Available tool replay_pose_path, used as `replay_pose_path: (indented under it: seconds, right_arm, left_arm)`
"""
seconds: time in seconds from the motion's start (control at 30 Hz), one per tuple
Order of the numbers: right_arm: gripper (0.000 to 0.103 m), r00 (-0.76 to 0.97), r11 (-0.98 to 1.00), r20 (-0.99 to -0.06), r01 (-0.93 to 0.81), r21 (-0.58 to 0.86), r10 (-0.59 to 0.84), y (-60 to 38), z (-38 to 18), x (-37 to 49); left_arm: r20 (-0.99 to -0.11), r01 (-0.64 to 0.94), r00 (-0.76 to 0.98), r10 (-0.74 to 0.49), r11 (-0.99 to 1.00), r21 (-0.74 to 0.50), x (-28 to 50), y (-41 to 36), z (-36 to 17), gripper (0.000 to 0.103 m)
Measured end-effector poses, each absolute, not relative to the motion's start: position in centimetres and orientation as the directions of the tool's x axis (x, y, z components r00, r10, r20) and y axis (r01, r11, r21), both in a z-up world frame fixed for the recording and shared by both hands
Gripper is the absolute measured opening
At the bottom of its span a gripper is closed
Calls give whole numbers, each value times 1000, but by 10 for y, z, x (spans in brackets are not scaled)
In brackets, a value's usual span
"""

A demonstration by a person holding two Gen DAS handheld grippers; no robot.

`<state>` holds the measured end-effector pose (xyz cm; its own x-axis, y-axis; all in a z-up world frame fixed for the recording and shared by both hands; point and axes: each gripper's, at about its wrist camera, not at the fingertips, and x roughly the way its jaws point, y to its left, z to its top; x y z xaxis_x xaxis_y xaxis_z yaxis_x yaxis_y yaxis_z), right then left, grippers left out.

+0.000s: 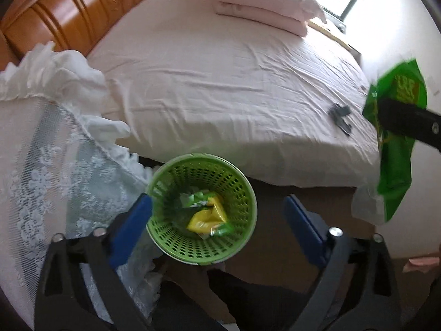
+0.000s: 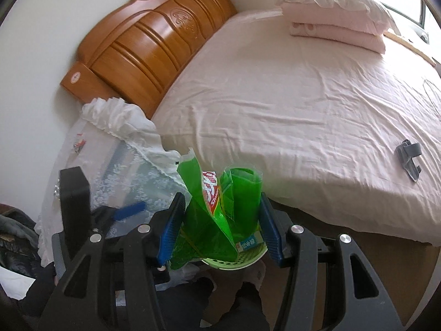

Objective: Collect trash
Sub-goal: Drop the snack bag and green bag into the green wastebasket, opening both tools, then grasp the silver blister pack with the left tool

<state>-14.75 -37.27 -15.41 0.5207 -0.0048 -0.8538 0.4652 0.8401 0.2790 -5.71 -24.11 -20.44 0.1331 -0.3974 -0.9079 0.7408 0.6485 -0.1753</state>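
The right gripper [image 2: 219,226] pinches a crumpled green plastic snack bag [image 2: 212,209] at lower centre, seemingly over the perforated round green plastic wastebasket [image 1: 176,171]. Centre it above the rim before releasing. The left gripper [image 1: 217,229] gapes wide, empty.

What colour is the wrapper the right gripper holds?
Green wrapper with a red-and-white label, clearest in the right wrist view.

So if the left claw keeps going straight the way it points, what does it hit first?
Most likely the green basket: it sits between the open left claw fingers, slightly left of centre, already holding wrappers. Depth is unclear.
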Motion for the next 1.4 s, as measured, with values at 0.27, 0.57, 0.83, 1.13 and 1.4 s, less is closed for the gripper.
replay_pose_path:
  seconds: [0.27,0.57,0.83,1.13,1.4]
  right_arm:
    - [54,517,845,-856,449,292,21,-374,-164,-143]
    - [54,476,877,-880,418,237,11,-358,-192,-124]
    - [71,391,857,-913,426,291,116,-341,-255,-104]
    - [98,355,856,-934,474,207,29,-328,-244,-89]
    - [101,505,897,-859,413,156,-83,-296,-149,-78]
  left_arm:
    - [-905,698,184,-384,699,-155,-46,-233,-186,95]
    - [-873,645,308,-378,757,-100,-36,-196,-149,95]
    - [-862,578,355,-362,810,-103,-25,-169,-135,95]
    - [-858,557,378,-347,826,-88,-21,-148,-130,95]
    - [-808,519,470,-355,852,-72,-13,-108,-92,95]
